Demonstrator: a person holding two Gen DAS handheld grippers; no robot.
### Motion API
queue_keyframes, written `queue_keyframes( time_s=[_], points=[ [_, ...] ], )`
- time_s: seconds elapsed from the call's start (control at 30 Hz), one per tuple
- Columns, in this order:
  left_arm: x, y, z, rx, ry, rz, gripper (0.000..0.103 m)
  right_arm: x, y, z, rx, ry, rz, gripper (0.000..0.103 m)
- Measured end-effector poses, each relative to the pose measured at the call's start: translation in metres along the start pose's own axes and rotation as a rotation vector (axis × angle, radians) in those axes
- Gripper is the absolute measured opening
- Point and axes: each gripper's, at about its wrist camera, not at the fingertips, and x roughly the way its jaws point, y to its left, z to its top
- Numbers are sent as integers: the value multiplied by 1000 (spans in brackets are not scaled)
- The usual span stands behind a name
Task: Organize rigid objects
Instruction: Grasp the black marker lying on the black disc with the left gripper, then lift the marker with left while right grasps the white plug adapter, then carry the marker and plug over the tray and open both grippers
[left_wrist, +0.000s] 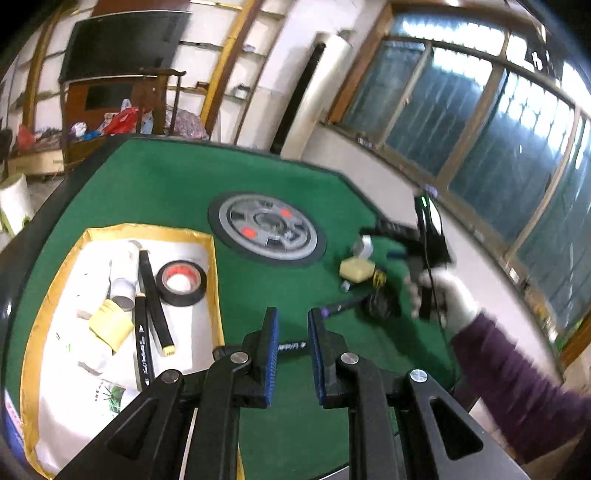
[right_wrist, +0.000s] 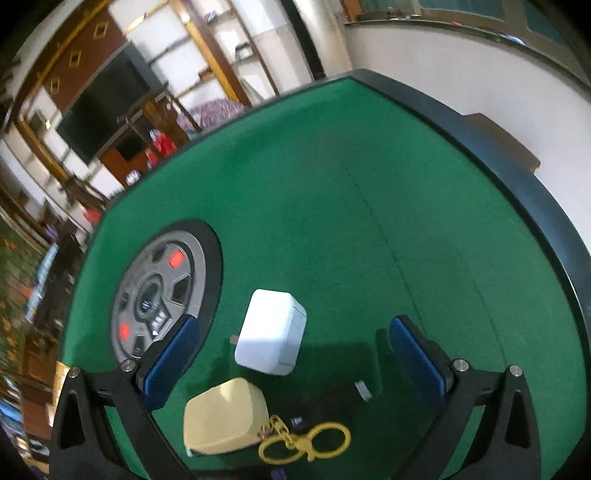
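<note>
Blue-padded fingers of the left gripper (left_wrist: 291, 354) sit lowest in the left wrist view, jaws parted by a narrow gap with nothing clamped; a black marker (left_wrist: 291, 347) lies on the felt behind them, crossing the gap. To their left, a gold-edged tray (left_wrist: 122, 229) with a white lining holds a black tape roll (left_wrist: 181, 282), two black pens (left_wrist: 151, 306), a yellow tape roll (left_wrist: 110, 325) and white cylinders (left_wrist: 123, 273). Green table (left_wrist: 166, 184) carries a grey round centre disc (left_wrist: 267, 229) with red spots.

Right gripper (right_wrist: 293, 354) hangs over the table's right side, jaws spread wide and holding nothing. Between its fingers in the right wrist view lies a white charger block (right_wrist: 271, 332), resting on the felt, touching neither pad. Just nearer the camera sits a pale yellow case (right_wrist: 225, 417) with a yellow chain clasp (right_wrist: 306, 441) attached. A small dark object beside the clasp is too blurred to identify.

From the left wrist view, the right hand (left_wrist: 448, 295) wears a white glove and a purple sleeve, gripping the tool handle above the yellow case.
</note>
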Motion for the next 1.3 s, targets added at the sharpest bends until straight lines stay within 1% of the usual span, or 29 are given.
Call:
queue_keyframes(
  time_s=[0.03,0.07,0.1,0.13,0.17,0.2,0.23,0.27,0.33,0.4,0.43,0.47,0.5,0.53,0.57,0.6,0.63,0.67,0.77,0.83,0.9,1.03,1.1,1.2,1.3],
  points=[
    [7,-7,-1,38,33,5,20,6,6,1,-23,26,-14,99],
    [12,-15,-2,82,57,14,31,12,9,-1,-35,52,-21,87],
    [18,-25,-3,141,84,32,39,16,11,-2,-39,75,-22,80],
    [23,-36,-6,213,108,59,51,20,12,-3,-38,99,-10,62],
    [27,-45,-9,282,120,86,55,19,13,-4,-53,88,-15,50],
    [34,-57,-11,370,134,115,56,18,13,-4,-57,93,4,48],
    [41,-65,-14,441,153,134,58,17,12,-5,-55,97,7,48],
    [54,-74,-17,530,194,158,62,15,11,-5,-53,95,8,48],
    [75,-80,-22,630,255,214,63,11,6,-7,-47,91,13,48],
    [98,-80,-29,726,314,297,63,5,-1,-9,-29,76,32,48],
    [110,-77,-33,755,348,333,63,1,-4,-10,-23,67,43,47],
    [116,-74,-36,762,368,352,63,-6,-8,-12,-20,55,58,47],
    [125,-70,-39,764,407,367,63,-12,-9,-13,-19,47,73,47],
    [130,-68,-42,768,419,380,60,-19,-10,-14,-21,38,98,46],
    [131,-67,-42,775,413,395,49,-26,-10,-16,-24,30,117,46],
    [129,-67,-40,757,412,391,44,-32,-10,-18,-31,21,133,46],
    [126,-64,-36,708,420,353,21,-41,-10,-22,-42,9,155,46],
    [121,-59,-28,623,428,298,15,-47,-10,-23,-49,3,168,46],
    [109,-52,-18,530,377,279,15,-66,-2,-29,-76,-20,220,46],
    [91,-40,-8,409,328,208,15,-78,3,-36,-86,-36,258,46],
    [76,-36,-3,339,287,153,15,-86,8,-41,-90,-41,292,46],
    [36,-25,3,234,193,89,15,-104,31,-52,-130,-40,365,46],
    [14,-16,3,182,147,74,15,-109,44,-58,-151,-39,391,46],
    [-15,2,-4,107,98,77,15,-117,71,-69,-192,-26,442,46],
    [-39,32,-13,42,68,147,15,-121,100,-85,-237,6,497,46]
  ],
)
